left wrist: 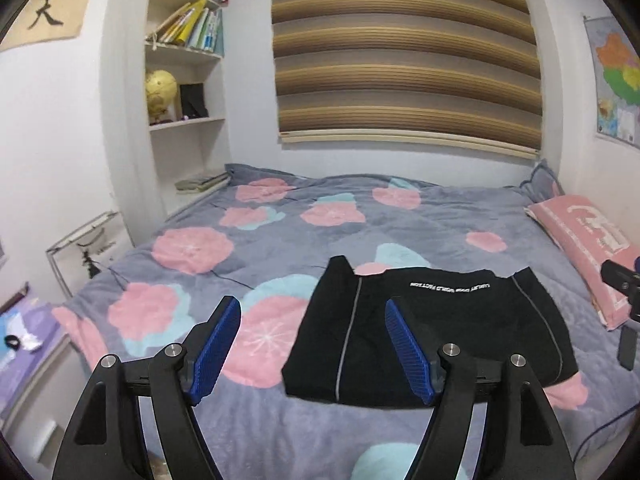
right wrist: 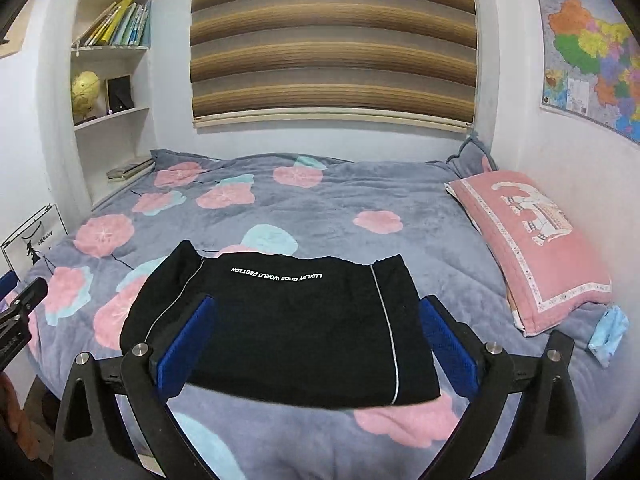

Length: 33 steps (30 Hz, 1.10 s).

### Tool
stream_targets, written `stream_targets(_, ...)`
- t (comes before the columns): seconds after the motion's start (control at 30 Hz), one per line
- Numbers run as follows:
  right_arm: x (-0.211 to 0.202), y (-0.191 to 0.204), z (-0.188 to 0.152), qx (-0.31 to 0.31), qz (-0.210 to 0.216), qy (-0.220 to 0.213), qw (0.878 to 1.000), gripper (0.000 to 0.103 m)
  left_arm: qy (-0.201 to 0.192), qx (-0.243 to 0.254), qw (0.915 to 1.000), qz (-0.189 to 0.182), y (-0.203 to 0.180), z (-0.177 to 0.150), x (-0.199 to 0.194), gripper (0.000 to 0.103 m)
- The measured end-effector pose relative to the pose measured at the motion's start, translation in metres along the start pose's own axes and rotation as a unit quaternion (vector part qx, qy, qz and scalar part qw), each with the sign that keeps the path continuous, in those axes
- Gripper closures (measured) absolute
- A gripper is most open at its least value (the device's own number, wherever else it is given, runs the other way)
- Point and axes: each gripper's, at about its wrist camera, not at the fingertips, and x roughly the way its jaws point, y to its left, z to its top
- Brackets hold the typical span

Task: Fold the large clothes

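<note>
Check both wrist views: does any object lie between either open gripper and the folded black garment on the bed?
Nothing visible does. The folded black garment lies alone on the floral grey bedspread; the pink pillow sits off to its side.

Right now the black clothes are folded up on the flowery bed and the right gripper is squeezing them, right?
Not quite. The right gripper is open and holds nothing. The right wrist view shows its blue pads spread wide above the black clothes, not pinching them. The rest is right: the clothes lie folded on the flowery bed.
</note>
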Motion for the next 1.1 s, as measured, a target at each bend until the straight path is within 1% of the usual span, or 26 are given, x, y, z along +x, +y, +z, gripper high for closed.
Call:
stream_targets(0.07, -0.008, -0.002, -0.003, -0.006, -0.004, -0.004, 1.000, 0.001, -0.002, 0.002, 1.0000, 0.002, -0.002, -0.001, -0.008, 0.027)
stream_targets(0.17, -0.014, -0.004, -0.008, -0.009, -0.011, -0.003, 1.000, 0.001, -0.001, 0.004, 1.0000, -0.008, -0.009, -0.004, -0.016, 0.027)
stream_targets(0.23, -0.013, -0.008, -0.013, -0.006, -0.011, 0.000, 1.000, 0.001, 0.008, 0.009, 0.9998, -0.017, -0.015, -0.006, -0.014, 0.027)
stream_targets(0.37, -0.004, -0.021, -0.020, 0.008, -0.011, 0.012, 1.000, 0.001, 0.020, 0.021, 0.9995, -0.012, -0.030, -0.011, -0.009, 0.027)
stream_targets(0.47, 0.008, -0.031, -0.023, 0.021, -0.016, 0.021, 0.999, 0.001, 0.027, 0.032, 0.9990, -0.016, -0.040, -0.012, 0.000, 0.027)
stream_targets(0.67, 0.035, -0.051, -0.026, 0.048, -0.017, 0.044, 0.998, 0.001, 0.025, 0.042, 0.9988, -0.002, -0.058, -0.015, 0.018, 0.027)
stream_targets(0.7, 0.039, -0.056, -0.027, 0.053, -0.017, 0.046, 0.997, 0.001, 0.028, 0.042, 0.9987, -0.005, -0.061, -0.015, 0.022, 0.027)
stream_targets(0.83, 0.054, -0.065, -0.033, 0.064, -0.020, 0.061, 0.996, 0.001, 0.061, 0.024, 0.9974, -0.030, -0.063, -0.020, 0.046, 0.027)
stream_targets(0.97, 0.063, -0.069, -0.038, 0.061, -0.033, 0.071, 0.995, 0.001, 0.065, 0.014, 0.9976, -0.021, -0.065, -0.024, 0.060, 0.027)
stream_targets(1.1, 0.069, -0.074, -0.041, 0.062, -0.037, 0.076, 0.995, 0.001, 0.068, 0.014, 0.9972, -0.028, -0.067, -0.021, 0.067, 0.027)
